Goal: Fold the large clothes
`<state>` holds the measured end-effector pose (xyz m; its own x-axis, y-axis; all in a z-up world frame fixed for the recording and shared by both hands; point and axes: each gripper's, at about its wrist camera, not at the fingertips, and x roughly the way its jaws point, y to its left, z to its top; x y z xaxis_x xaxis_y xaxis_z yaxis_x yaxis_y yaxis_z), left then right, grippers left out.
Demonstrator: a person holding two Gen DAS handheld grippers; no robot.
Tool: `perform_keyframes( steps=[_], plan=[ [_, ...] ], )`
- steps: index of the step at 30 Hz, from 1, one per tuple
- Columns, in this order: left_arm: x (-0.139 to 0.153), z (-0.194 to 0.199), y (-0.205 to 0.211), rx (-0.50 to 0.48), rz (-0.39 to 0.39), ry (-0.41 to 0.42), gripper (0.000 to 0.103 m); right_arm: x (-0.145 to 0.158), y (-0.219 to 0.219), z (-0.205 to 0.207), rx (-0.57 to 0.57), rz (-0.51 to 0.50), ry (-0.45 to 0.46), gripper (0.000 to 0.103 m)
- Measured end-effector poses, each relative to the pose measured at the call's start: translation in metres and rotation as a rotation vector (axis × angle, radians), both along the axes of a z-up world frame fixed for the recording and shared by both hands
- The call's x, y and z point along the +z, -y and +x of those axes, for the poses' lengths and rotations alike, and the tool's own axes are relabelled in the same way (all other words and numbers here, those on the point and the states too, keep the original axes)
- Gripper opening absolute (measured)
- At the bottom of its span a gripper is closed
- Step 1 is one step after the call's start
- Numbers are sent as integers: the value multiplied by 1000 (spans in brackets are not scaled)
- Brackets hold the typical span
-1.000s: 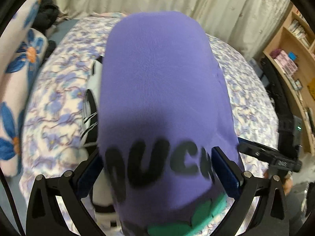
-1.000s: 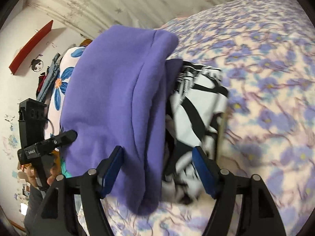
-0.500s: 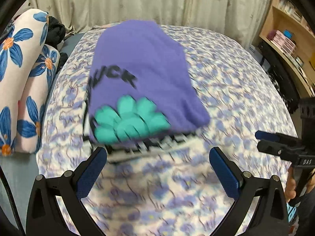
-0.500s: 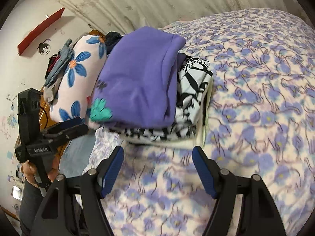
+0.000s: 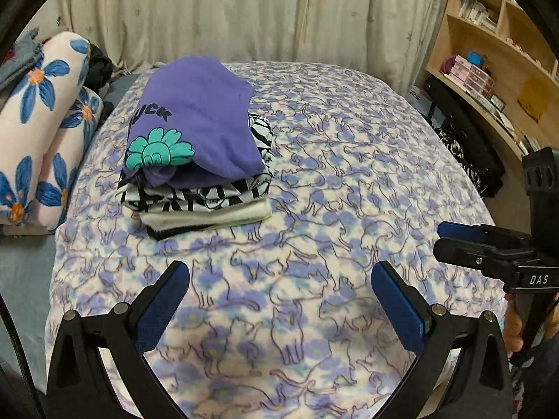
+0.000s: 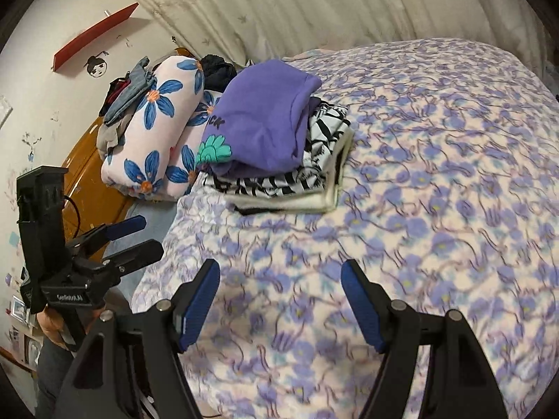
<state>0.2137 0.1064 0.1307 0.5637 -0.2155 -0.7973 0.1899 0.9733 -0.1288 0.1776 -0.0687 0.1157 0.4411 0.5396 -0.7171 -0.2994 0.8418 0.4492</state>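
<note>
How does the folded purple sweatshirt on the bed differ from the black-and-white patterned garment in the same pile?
The folded purple sweatshirt lies on top of the pile; the black-and-white patterned garment sits beneath it, showing only along its edges. The purple sweatshirt is a solid colour with black lettering and a teal flower print; the patterned garment is covered in bold black-and-white markings. The sweatshirt looks bulkier and rounded, the patterned garment flatter. Both are folded and stacked on the cat-print bedspread, clear of either gripper.

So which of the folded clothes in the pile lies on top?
The purple sweatshirt, with a teal flower and black letters. The black-and-white patterned garment and the cream one lie under it.
</note>
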Motion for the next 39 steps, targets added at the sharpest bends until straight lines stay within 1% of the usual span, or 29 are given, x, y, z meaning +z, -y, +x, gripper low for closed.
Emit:
perform_keyframes(
  steps=[1, 5, 7, 10, 13, 18, 19, 22, 23, 27, 28, 29, 31, 34, 39],
  plan=[
    [-2, -10, 6, 7, 11, 5, 103, -3, 4, -8, -3, -5, -2, 72],
    [-13, -37, 24, 1, -18, 6, 103, -16, 11, -34, -4, -56, 8, 72],
    [-18, -50, 32, 6, -25, 20, 103, -22, 16, -41, -13, -58, -1, 72],
    [-23, -67, 47, 21, -1, 56, 103, -34, 25, -55, -46, -57, -10, 72],
    [-30, -81, 58, 25, 19, 76, 103, -43, 30, -67, -84, -89, 4, 72],
    [-49, -96, 71, 93, 30, 88, 102, -56, 38, -86, -152, -143, 22, 72],
    [-53, -97, 72, 111, 32, 88, 102, -58, 40, -89, -160, -153, 25, 73],
    [-65, -101, 73, 159, 33, 77, 102, -64, 45, -101, -198, -182, 47, 82],
    [-70, -103, 74, 174, 36, 70, 103, -65, 47, -106, -215, -186, 60, 83],
    [-88, -111, 79, 197, 16, 54, 103, -70, 55, -129, -287, -192, 105, 84],
    [-92, -113, 81, 197, 8, 48, 102, -71, 57, -132, -298, -189, 109, 87],
    [-97, -116, 83, 197, 0, 40, 102, -73, 59, -136, -309, -189, 112, 92],
    [-105, -122, 88, 196, -13, 25, 102, -74, 61, -143, -328, -196, 119, 98],
    [-111, -128, 95, 194, -6, 19, 102, -76, 63, -151, -341, -203, 126, 98],
    [-108, -139, 105, 194, 18, 54, 103, -82, 65, -160, -347, -215, 125, 98]
  ],
)
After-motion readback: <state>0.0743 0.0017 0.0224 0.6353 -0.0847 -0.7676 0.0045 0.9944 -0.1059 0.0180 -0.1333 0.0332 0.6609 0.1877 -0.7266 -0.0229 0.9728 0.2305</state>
